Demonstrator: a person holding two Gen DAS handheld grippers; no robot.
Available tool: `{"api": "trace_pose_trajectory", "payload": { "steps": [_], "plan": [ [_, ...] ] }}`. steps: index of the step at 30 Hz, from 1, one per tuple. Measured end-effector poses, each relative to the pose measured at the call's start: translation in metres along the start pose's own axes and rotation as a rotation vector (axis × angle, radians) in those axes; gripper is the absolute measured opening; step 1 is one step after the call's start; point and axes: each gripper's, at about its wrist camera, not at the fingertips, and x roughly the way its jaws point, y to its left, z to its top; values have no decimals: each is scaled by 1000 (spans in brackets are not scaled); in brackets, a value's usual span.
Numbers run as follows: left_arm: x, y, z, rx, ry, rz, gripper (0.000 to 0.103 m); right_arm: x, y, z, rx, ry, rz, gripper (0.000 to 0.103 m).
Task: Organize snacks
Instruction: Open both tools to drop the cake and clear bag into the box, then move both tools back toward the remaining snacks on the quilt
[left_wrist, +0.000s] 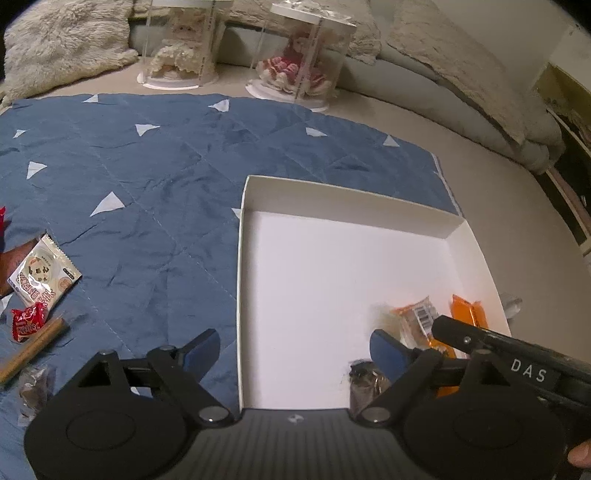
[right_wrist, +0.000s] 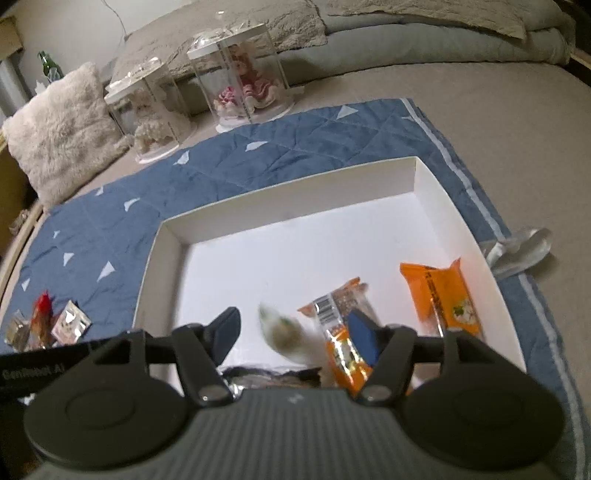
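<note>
A shallow white box (left_wrist: 332, 258) (right_wrist: 295, 254) lies on a blue quilt (left_wrist: 147, 166). In its near right corner are an orange packet (right_wrist: 443, 299) (left_wrist: 467, 314), a clear-and-orange packet (right_wrist: 340, 325) (left_wrist: 413, 317) and a dark wrapper (left_wrist: 364, 384) (right_wrist: 269, 376). My right gripper (right_wrist: 295, 328) is open over that corner. A blurred white-green snack (right_wrist: 284, 336) (left_wrist: 384, 314) sits between its fingers, free of both pads. My left gripper (left_wrist: 293, 341) is open and holds nothing, astride the box's left wall. Loose on the quilt lie a white packet (left_wrist: 44, 277), a red packet (left_wrist: 27, 321) and a brown stick (left_wrist: 33, 350).
Two clear doll cases (left_wrist: 299, 55) (left_wrist: 181, 44) stand behind the quilt, with a fluffy cushion (right_wrist: 62, 136) to their left and bedding beyond. A crumpled clear wrapper (right_wrist: 517, 251) lies right of the box. A green bottle (right_wrist: 46, 64) stands far left. More snacks (right_wrist: 48, 325) sit left of the box.
</note>
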Motion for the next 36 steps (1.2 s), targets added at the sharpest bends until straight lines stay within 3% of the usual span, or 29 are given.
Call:
{"api": "trace_pose_trajectory", "payload": {
  "steps": [8,15,25,36],
  "plan": [
    [-12,-6,-11,55,9,-8,98,-17,-11,-14,-38,34,-68,79],
    [-29,7,-18,66,-18,-5,103,-43,-15,-28,-40,-38,-97,103],
    [-64,74,-20,52,-63,80,103,-44,21,-32,-57,-65,-59,103],
    [-101,154,-12,-63,-106,153,103,-16,112,-29,-173,-32,37,103]
  ]
}}
